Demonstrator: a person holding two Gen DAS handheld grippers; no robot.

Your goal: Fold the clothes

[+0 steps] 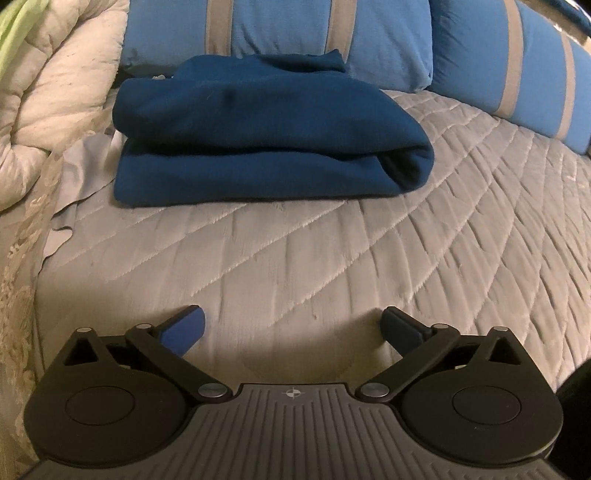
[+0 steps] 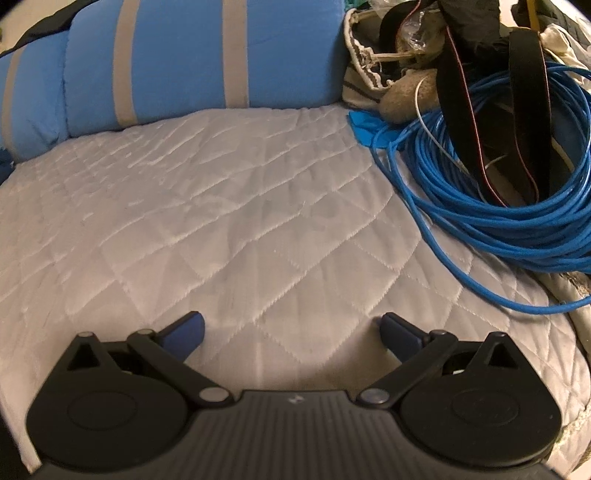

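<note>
A dark blue garment [image 1: 258, 136] lies folded in a thick stack on the quilted grey bedspread [image 1: 332, 258], toward the pillows. My left gripper [image 1: 293, 325] hovers over bare quilt well short of the stack, its blue-padded fingers spread wide with nothing between them. In the right wrist view my right gripper [image 2: 291, 330] is likewise open over the empty bedspread [image 2: 221, 221], holding nothing. The folded garment does not show in the right wrist view.
Blue pillows with grey stripes [image 1: 369, 33] [image 2: 203, 62] line the head of the bed. A cream comforter [image 1: 48, 92] is bunched at the left. A coil of blue cable [image 2: 498, 206], dark straps [image 2: 461, 110] and bags [image 2: 384, 70] crowd the right side.
</note>
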